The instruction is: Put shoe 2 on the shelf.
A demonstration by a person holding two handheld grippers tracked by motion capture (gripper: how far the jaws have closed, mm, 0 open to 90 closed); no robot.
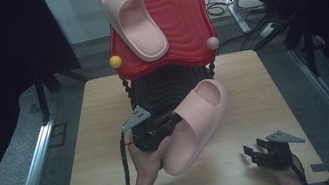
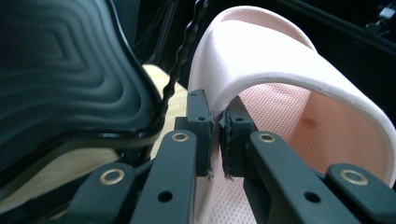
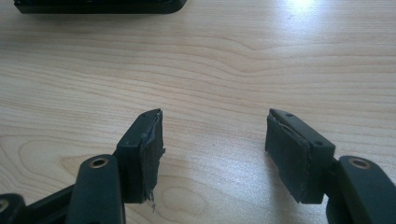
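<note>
One pink slipper [image 1: 197, 122] is pinched by strap in left gripper [image 1: 158, 126], toe pointed far right toward red rack [image 1: 191, 22]. Right gripper [image 1: 259, 153] is kept open, empty, near right.

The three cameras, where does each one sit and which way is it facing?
High view: above the table's near edge, facing forward and down; forearms, both tools.
Left gripper view: on the left tool, looking along its jaws clamped on the slipper's strap.
Right gripper view: on the right tool, facing bare wood.
High and left views share the slipper and black shelf.
</note>
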